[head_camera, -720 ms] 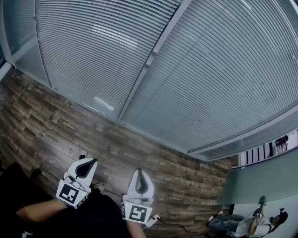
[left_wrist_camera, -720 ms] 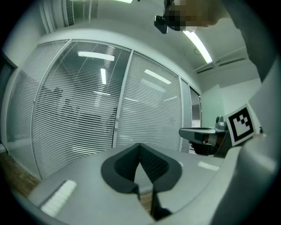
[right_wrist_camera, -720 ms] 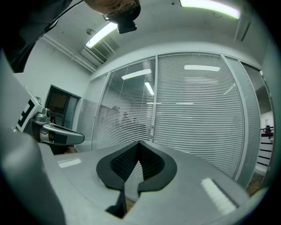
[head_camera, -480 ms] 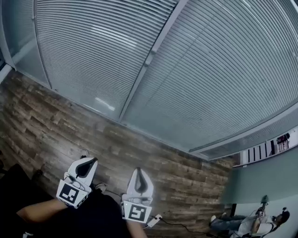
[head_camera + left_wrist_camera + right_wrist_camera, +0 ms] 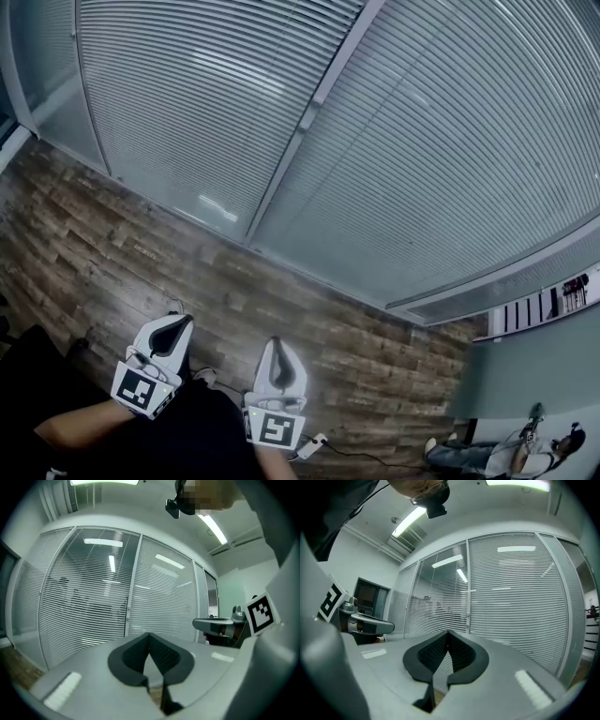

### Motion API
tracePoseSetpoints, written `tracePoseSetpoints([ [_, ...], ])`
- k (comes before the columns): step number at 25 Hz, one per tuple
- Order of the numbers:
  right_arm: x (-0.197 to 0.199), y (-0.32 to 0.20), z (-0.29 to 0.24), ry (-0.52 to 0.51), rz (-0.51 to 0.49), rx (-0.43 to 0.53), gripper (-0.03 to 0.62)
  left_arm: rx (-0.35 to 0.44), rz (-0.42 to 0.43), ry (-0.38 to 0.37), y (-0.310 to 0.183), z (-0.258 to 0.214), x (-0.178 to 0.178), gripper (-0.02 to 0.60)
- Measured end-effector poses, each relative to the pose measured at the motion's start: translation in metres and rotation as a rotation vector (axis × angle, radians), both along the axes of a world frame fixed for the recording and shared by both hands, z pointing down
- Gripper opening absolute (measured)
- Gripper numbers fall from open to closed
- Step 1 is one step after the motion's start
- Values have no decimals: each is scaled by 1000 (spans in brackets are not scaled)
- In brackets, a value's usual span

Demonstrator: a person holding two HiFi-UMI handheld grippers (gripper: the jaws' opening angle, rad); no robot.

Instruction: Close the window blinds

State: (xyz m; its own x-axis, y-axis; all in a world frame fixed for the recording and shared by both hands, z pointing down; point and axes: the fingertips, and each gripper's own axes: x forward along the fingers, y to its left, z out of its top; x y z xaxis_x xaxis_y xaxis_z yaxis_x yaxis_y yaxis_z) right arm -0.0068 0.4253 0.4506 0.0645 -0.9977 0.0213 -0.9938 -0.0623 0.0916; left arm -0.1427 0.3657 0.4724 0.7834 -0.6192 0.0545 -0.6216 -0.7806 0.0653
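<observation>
The window blinds (image 5: 187,103) hang over tall glass panels, with a second panel (image 5: 441,159) to the right of a pale mullion (image 5: 305,117). Both reach down to the wood floor (image 5: 112,253). In the left gripper view, dim shapes show through the slats (image 5: 84,602). My left gripper (image 5: 178,323) and right gripper (image 5: 275,342) are held side by side low in the head view. They point level at the blinds and stand well short of them. Both are shut with nothing between the pads, as the left gripper (image 5: 149,634) and right gripper (image 5: 448,632) views show.
A person (image 5: 506,455) sits on the floor at the far right beside a green wall (image 5: 534,375). A white power strip with its cable (image 5: 314,441) lies on the floor just right of my right gripper. A dark doorway (image 5: 368,597) stands left of the blinds.
The head view has shifted slightly, so the blinds and the seated person sit a little lower in the picture. Both grippers keep their places and stay shut.
</observation>
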Motion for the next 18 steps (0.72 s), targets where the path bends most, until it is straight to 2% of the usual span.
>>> tracePoseSetpoints([
  [5,0,-7,9,-7,-29,-26,2,-12,-3,-5,-7,4,4,2],
  [12,38,-44,0,-13,28,-60,2,-34,35,-4,-38,-4,29,2],
  [18,40,-75,8,4,28,-95,2,-67,56,-7,-72,6,49,2],
])
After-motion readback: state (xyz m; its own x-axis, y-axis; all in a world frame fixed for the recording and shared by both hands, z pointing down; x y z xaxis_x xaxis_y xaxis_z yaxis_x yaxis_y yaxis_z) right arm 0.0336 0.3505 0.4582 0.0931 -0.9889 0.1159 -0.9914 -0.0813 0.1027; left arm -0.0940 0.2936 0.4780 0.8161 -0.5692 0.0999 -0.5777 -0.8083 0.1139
